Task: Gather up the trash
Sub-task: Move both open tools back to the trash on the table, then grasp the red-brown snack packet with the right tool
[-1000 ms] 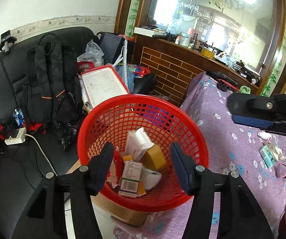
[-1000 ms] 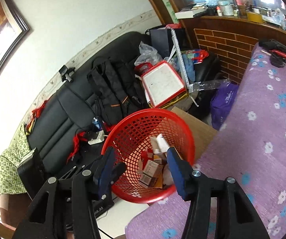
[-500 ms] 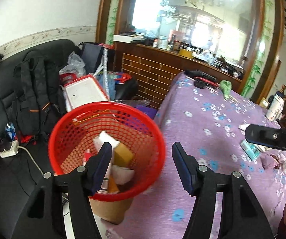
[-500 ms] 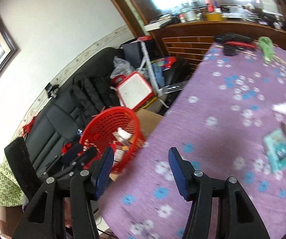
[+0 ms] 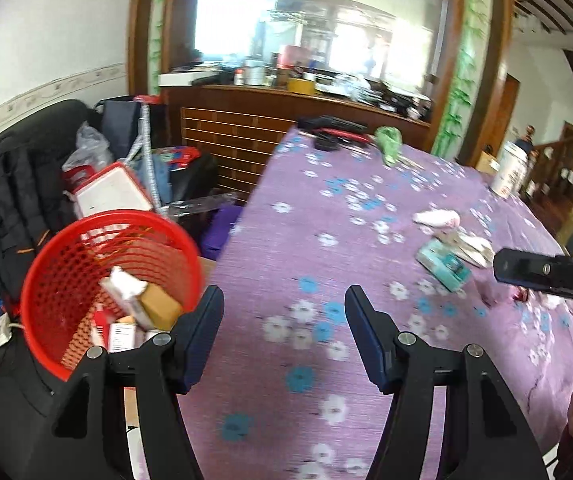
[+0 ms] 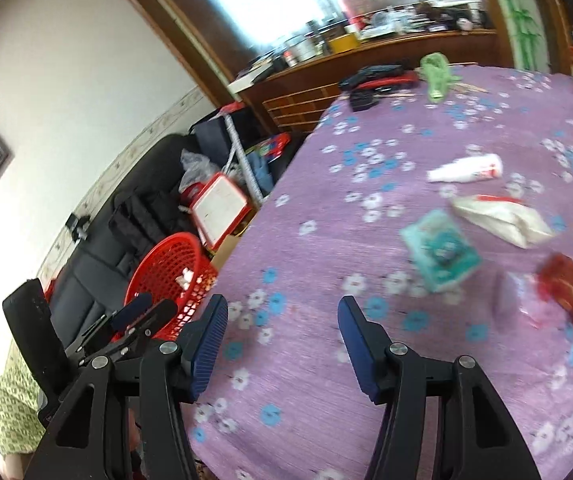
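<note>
Trash lies scattered on a purple flowered tablecloth (image 6: 310, 184): a teal packet (image 6: 440, 250) near the middle, a crumpled white wrapper (image 6: 502, 216) just beyond it, a small white bottle (image 6: 466, 169) on its side farther back, and a red packet (image 6: 568, 290) toward the right edge beside a blurred pinkish scrap. The same teal packet (image 5: 444, 266) and white wrapper (image 5: 466, 242) show in the left wrist view, to the right of that gripper. A red mesh basket (image 5: 46, 264) stands off the table's left edge, beside a black sofa (image 6: 98, 252), and already holds small boxes and crumpled paper. The left gripper (image 5: 284, 332) hovers above the cloth near that edge, its blue-padded jaws set moderately wide with nothing between them. The right gripper (image 6: 282, 340) hangs over the cloth with the trash ahead and to its right; its jaws are also moderately wide and empty. A green bag (image 6: 438, 70) and dark tools sit at the table's far end, before a cluttered wooden counter (image 5: 286, 98). A black backpack (image 5: 10, 196) leans on the sofa.
</note>
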The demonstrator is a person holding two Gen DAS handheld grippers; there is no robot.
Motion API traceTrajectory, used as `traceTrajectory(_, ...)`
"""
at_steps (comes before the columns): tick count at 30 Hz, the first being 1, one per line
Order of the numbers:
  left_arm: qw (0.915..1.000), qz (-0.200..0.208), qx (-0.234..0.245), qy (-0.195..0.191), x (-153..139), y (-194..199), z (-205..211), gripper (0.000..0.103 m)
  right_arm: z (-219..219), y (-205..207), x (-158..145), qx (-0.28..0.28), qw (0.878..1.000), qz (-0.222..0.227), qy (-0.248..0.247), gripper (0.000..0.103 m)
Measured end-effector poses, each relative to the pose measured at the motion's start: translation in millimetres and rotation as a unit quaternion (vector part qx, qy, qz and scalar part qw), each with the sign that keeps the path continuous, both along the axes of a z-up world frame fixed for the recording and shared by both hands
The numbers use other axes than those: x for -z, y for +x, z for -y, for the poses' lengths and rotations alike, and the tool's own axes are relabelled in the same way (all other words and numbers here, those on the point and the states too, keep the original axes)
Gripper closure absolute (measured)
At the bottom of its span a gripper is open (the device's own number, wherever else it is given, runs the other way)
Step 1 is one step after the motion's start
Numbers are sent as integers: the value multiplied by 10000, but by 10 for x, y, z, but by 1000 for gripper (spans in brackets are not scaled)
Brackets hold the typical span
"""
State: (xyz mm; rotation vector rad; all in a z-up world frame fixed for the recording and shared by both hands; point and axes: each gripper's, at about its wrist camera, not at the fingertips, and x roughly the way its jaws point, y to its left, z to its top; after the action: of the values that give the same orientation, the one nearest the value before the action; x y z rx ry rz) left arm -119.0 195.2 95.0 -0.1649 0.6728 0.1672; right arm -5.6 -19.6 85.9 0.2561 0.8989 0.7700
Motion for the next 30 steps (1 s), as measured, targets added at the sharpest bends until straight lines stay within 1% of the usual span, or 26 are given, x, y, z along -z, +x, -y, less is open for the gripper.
traceTrajectory(9, 9974, -191, 672, 190, 49, 130, 634, 41, 842, 19, 153, 755, 9968, -193, 184, 41)
traceTrajectory(15, 9932, -329, 1057, 361, 92, 196, 1018, 41, 1456, 10, 211, 1381, 9896, -221, 332, 41)
traceTrajectory(19, 9901, -420, 1276, 405, 134, 255, 1225, 41, 1801, 8, 217, 1889, 9818, -107, 146, 41)
traceTrajectory(22, 9872, -504, 1450, 431, 167, 328, 1391, 41, 2039, 57, 281, 2254, 9741, -184, 1, 41)
traceTrajectory(26, 9827, -625, 1699, 400, 204, 436, 1605, 41, 2191, 152, 398, 2410, 9697, -407, -2, 41)
traceTrajectory(28, 9807, -647, 1808, 353, 204, 476, 1683, 41, 2155, 199, 421, 2331, 9715, -425, -97, 41)
traceTrajectory(30, 9796, -678, 1865, 302, 211, 522, 1724, 41, 2029, 296, 417, 2182, 9747, -370, -314, 41)
